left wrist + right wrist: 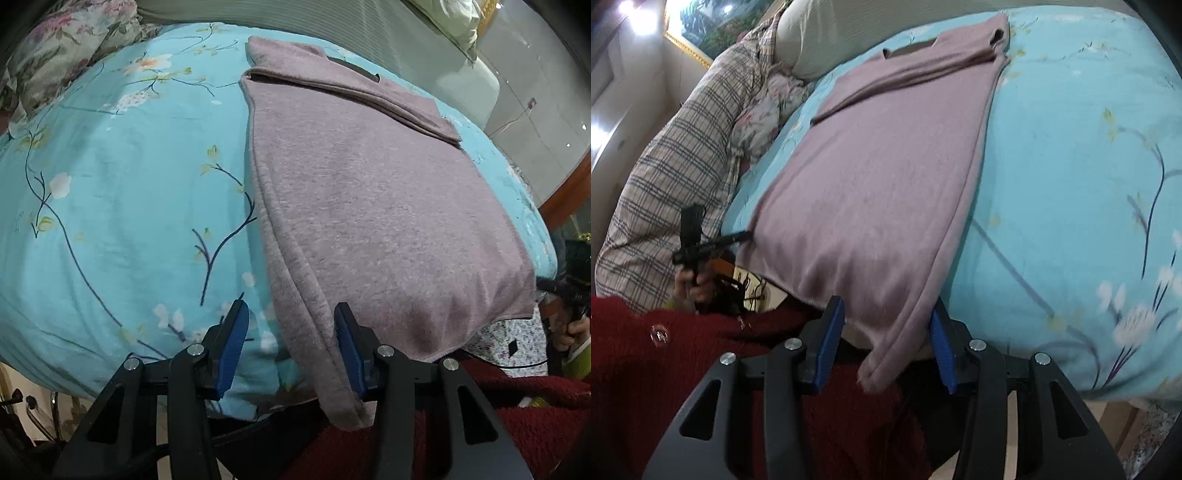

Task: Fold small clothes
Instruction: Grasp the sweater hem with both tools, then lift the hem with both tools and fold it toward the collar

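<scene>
A mauve knit garment [369, 206] [879, 177] lies flat on the turquoise flowered bed sheet [129, 184] [1071, 166], its sleeves [351, 92] [923, 70] folded across the far end. Its near hem hangs over the bed's edge. My left gripper [291, 308] is open at the hem's left corner; the corner droops between the blue pads, against the right pad [349, 347] only. My right gripper [886, 306] is open at the other corner, the cloth loose between its pads. Each view shows the other gripper [569, 291] [692, 236] small, at the garment's side, in a hand.
A flowered pillow [62, 48] lies at the head of the bed, with a plaid quilt [672, 158] bunched along one side. A person's dark red fleecy top [665, 369] [517, 406] fills the foreground below the bed's edge. A framed picture [701, 22] hangs on the wall.
</scene>
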Demonstrator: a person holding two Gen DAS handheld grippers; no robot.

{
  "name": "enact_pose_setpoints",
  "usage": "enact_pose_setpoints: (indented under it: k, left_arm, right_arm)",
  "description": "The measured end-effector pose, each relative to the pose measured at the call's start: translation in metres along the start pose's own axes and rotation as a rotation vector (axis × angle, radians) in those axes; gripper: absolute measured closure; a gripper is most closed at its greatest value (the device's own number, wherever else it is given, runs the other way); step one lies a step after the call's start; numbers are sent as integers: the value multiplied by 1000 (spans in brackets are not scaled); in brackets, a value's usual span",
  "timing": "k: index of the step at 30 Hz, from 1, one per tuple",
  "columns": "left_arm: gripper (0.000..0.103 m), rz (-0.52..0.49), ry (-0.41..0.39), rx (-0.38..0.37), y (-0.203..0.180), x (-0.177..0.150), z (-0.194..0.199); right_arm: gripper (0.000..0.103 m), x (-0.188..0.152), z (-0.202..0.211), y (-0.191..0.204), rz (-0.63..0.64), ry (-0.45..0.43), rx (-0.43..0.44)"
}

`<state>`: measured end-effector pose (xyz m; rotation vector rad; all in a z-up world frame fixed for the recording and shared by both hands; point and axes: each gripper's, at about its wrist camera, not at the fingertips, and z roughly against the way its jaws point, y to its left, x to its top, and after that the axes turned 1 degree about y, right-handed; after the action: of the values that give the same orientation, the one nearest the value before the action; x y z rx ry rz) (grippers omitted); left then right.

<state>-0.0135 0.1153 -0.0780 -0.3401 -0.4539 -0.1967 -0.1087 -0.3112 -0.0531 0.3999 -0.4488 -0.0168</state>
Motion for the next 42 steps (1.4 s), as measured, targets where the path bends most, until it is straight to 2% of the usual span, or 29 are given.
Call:
enact_pose_setpoints:
  k: [4,7,10,13,15,18,20,21,22,24,27,34,39,42]
  left_arm:
    - [54,-16,3,-17,-1,-1,1]
    - [56,-3,10,-95,2,-4,0]
    - [59,14,19,-129,8,-10,0]
    - [59,23,36,-164,11,-11,-2]
    - [62,-5,85,-198,4,-12,-10]
    - [69,-62,146,-178,-8,-14,-23]
    - [73,-91,144,-176,-11,-13,-22]
    - [85,-88,140,-178,-11,-12,-21]
    - [92,-81,133,-182,-9,-11,-19]
    - [95,-66,115,-209,-6,-11,-14]
    - [96,-38,53,-275,0,-12,2]
    - [97,44,-163,-445,7,3,50]
    - [97,61,-310,-495,8,43,69]
    - [98,56,-353,-486,5,71,67]
  right_arm:
    - [56,-3,-10,-3,-13,3,31]
    - [55,-3,-13,-2,-5,-8,66]
    - [54,-4,-13,0,2,-12,83]
    - [54,-6,-16,-1,-3,-10,62]
    - [56,-6,-20,1,6,-21,30]
    - [63,-5,-24,8,34,-26,4]
    - [85,-6,-25,9,41,-19,-17]
    - [90,-6,-25,8,35,-17,-17]
    - [92,-6,-22,7,27,-27,-7]
    - [96,-6,-15,6,15,-63,31]
    - [96,-2,-1,5,-4,-135,119]
    - [96,28,32,16,-11,-305,276]
    - [96,64,44,13,-42,-433,277]
    - [96,89,45,7,-65,-485,248]
